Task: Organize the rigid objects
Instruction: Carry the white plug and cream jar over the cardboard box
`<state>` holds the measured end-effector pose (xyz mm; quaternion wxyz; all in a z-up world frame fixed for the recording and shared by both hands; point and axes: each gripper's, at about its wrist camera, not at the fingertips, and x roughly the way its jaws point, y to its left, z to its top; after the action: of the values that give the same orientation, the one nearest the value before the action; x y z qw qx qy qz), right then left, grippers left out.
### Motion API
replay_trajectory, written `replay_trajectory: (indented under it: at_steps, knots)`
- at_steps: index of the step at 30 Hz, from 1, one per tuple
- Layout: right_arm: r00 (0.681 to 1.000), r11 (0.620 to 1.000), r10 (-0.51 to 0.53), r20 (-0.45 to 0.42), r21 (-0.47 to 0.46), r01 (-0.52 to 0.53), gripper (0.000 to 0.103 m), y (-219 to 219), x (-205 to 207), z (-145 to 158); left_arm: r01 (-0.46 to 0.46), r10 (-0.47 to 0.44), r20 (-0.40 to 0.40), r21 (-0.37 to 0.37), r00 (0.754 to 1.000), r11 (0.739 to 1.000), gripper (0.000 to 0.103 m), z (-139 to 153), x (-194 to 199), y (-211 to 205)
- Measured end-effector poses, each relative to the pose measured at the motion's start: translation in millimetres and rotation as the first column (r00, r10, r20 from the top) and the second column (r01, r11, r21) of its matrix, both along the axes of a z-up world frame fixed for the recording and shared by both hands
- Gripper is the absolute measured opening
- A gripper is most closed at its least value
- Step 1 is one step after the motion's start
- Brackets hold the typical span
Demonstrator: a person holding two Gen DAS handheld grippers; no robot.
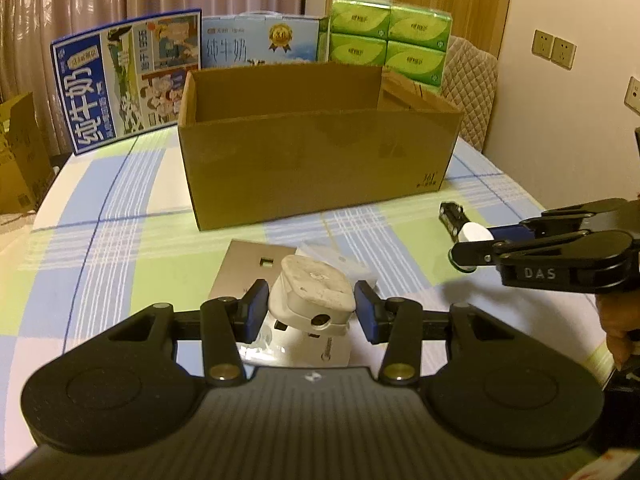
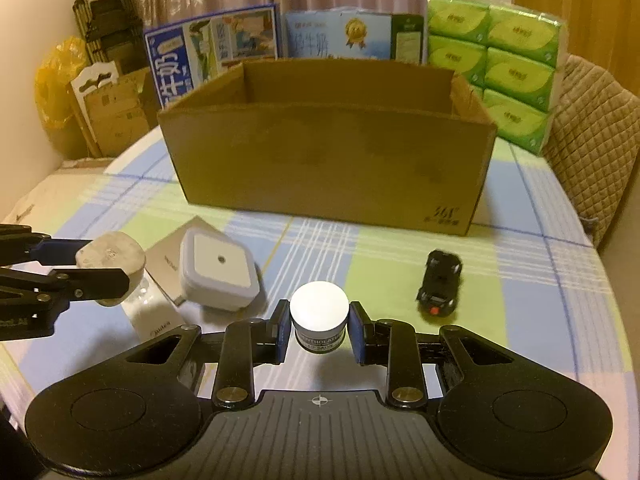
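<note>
My left gripper (image 1: 311, 307) is shut on a grubby white plug (image 1: 316, 292), held above a silver switch plate (image 1: 244, 272) on the checked tablecloth. It also shows in the right wrist view (image 2: 110, 258). My right gripper (image 2: 319, 326) is shut on a small white-lidded salve jar (image 2: 319, 312), seen in the left wrist view too (image 1: 474, 234). A black toy car (image 2: 440, 280) lies on the cloth to the right of the jar. A white square night light (image 2: 218, 270) rests on the plate. The open cardboard box (image 2: 328, 160) stands behind.
Behind the box stand two milk cartons (image 1: 128, 80) and a stack of green tissue packs (image 2: 516, 60). A quilted chair (image 2: 592, 140) is at the right. Cardboard and bags (image 2: 100, 100) sit beyond the table's left edge. A white Midea card (image 2: 152, 320) lies under the plate.
</note>
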<state>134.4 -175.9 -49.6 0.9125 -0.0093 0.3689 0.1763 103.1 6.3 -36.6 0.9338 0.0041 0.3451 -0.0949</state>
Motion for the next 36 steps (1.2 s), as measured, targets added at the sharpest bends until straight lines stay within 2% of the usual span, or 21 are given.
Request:
replay_trajectory:
  at_steps: [11,17,24,29,36]
  knots:
    - [0.998,1.000,0.002,0.068,0.009,-0.002,0.027,-12.2,17.9,53.3,0.032,-0.033,0.080,0.016,0.996,0.999,0.041,50.7,26.2,1.8]
    - [0.993,1.000,-0.007,0.117,0.021,0.005,0.027,-21.8,53.5,90.3,0.030,-0.030,0.110,0.007,0.993,1.000,0.041,75.7,62.8,9.0]
    - [0.990,1.000,-0.021,0.142,0.024,0.018,0.027,-28.2,116.0,128.0,0.032,-0.033,0.129,0.005,0.991,0.999,0.041,100.1,122.2,17.5]
    - [0.994,0.997,-0.060,0.093,0.062,0.055,0.027,-35.5,157.1,131.5,0.015,-0.012,0.096,-0.029,0.995,0.999,0.041,101.8,165.2,27.7]
    - [0.994,0.991,-0.105,0.022,0.083,0.103,0.027,-43.3,185.5,111.8,-0.022,0.023,0.034,-0.037,0.999,0.999,0.041,82.5,201.9,36.1]
